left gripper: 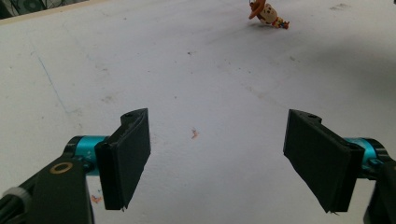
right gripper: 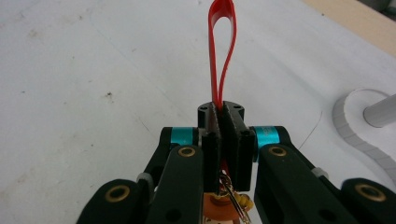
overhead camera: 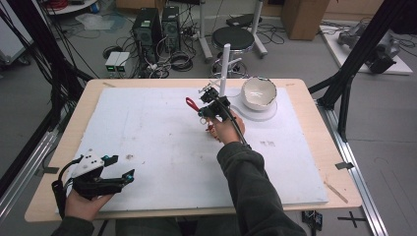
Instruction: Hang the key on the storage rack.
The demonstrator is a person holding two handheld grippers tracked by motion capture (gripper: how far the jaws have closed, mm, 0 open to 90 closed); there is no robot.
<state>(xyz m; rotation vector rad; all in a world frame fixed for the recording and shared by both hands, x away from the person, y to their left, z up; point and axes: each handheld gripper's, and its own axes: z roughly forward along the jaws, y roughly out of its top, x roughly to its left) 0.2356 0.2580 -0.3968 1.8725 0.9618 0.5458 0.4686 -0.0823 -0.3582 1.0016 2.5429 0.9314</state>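
Your left gripper [overhead camera: 118, 169] sat open and idle at the near table [overhead camera: 314, 105] corner in the high view, while in the right gripper view your right gripper [right gripper: 223, 122] pinched the red loop [right gripper: 221, 42], its long axis pointing straight ahead, toward the white post [overhead camera: 224, 69].

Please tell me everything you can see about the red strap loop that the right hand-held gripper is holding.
The red strap loop is a narrow, glossy band, plastic-looking, folded into a long teardrop loop. The right hand-held gripper is shut on its lower part, so the loop sticks out beyond the jaws, above the white board. Behind the jaws a small metal ring and an orange piece hang from it, like a keychain. In the high view the loop points left of the white post.
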